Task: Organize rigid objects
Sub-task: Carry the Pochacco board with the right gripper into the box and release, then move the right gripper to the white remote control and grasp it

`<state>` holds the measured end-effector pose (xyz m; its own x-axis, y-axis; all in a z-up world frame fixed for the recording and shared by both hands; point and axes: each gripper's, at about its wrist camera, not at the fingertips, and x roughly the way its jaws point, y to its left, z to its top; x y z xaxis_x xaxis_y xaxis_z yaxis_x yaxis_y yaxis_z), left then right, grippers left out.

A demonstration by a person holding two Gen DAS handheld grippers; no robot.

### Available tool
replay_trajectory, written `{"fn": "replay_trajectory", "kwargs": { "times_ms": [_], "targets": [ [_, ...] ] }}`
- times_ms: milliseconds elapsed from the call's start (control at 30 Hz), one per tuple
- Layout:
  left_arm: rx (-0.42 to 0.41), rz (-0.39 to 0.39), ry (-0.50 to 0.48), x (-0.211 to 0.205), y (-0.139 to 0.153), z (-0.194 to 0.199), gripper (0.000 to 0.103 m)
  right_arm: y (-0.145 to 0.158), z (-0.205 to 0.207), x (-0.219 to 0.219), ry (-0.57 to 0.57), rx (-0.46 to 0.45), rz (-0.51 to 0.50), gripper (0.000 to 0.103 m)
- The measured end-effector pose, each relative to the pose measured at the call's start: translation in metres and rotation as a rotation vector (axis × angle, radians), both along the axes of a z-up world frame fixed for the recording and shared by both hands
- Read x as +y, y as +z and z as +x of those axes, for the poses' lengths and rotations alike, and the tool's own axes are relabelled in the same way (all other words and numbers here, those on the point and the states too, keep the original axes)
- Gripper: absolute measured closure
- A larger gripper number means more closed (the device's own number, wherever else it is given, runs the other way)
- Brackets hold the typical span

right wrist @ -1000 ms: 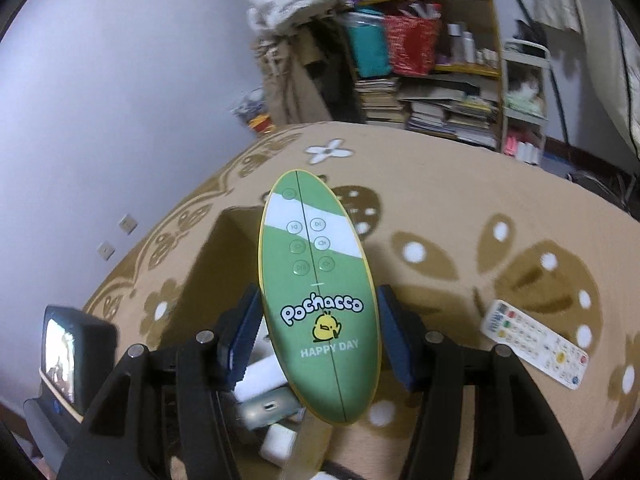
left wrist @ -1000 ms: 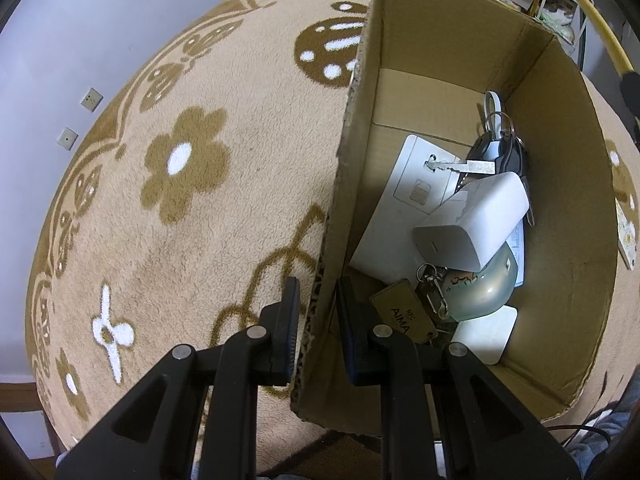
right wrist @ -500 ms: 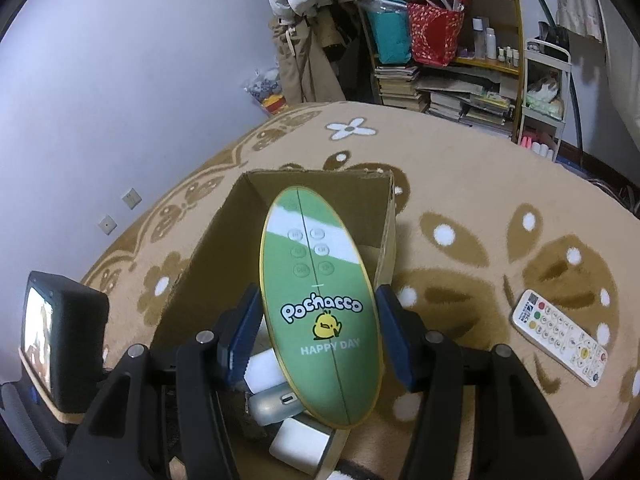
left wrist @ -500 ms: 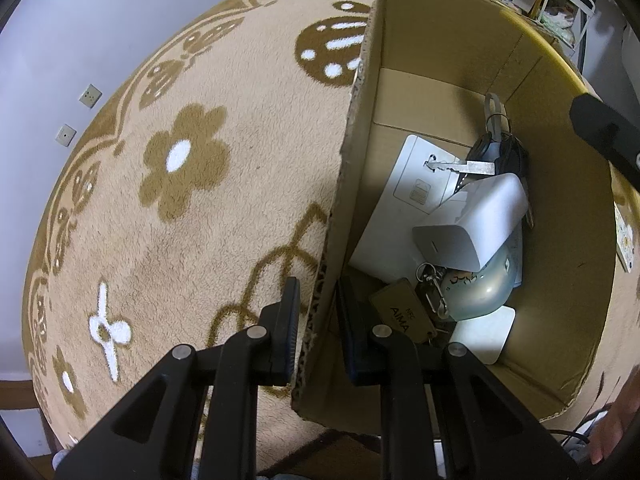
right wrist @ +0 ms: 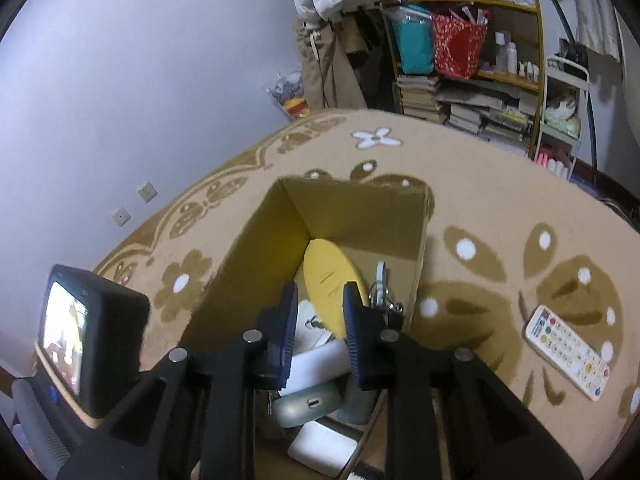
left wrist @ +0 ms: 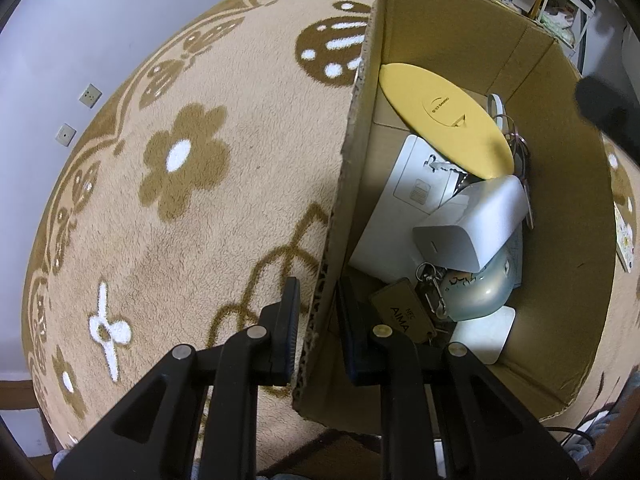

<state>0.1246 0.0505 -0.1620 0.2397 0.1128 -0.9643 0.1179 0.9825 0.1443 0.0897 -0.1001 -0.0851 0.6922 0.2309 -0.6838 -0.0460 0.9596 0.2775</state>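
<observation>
Left claw (left wrist: 316,318) beside "NFC AIMA" tag (left wrist: 400,314)

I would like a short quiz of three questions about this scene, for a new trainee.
1. True or false: the left gripper clamps the wall of the box.
2. Which side of the oval remote in the box faces up?
A. green printed front
B. plain yellow back
3. Fill in: a white remote lies on the ____, outside the box.

Key:
1. True; the wall stands between its jaws.
2. B.
3. Carpet.

Note: the jaws of the right gripper are closing above the box, with nothing between them.
</observation>
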Motion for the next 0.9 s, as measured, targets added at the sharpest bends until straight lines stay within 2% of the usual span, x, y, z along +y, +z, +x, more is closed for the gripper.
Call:
{"fn": "replay_trajectory", "kwargs": {
  "times_ms": [67,100,133,200,300,433,633,900],
  "targets": [
    [0.001,-0.004,0.002,0.001,0.0,0.0,0.084,0.004,-0.001,-0.008,-0.019,-0.016,0.003,0.076],
    [0.002,-0.006,0.003,0.001,0.0,0.001,0.084,0.005,-0.001,-0.013,-0.037,-0.018,-0.002,0.067],
    [0.002,-0.007,0.003,0.002,0.0,0.001,0.084,0.005,-0.001,-0.019,-0.059,-0.018,-0.004,0.05],
    [0.002,-0.006,0.001,0.002,0.0,0.001,0.084,0.005,-0.002,-0.034,-0.109,-0.02,-0.003,0.032],
    [0.003,-0.01,0.003,0.002,0.0,0.002,0.084,0.0,0.0,-0.059,-0.193,0.011,-0.02,0.025],
    [0.004,-0.005,0.0,0.002,0.0,0.002,0.084,-0.01,-0.001,-0.092,-0.269,0.042,-0.057,0.008],
    [0.003,0.005,-0.004,0.0,-0.001,0.002,0.084,-0.034,-0.004,-0.132,-0.342,0.122,-0.102,0.004],
    [0.006,0.001,-0.004,0.0,0.0,0.002,0.084,-0.069,-0.009,-0.157,-0.35,0.242,-0.181,0.004]
  ]
}}
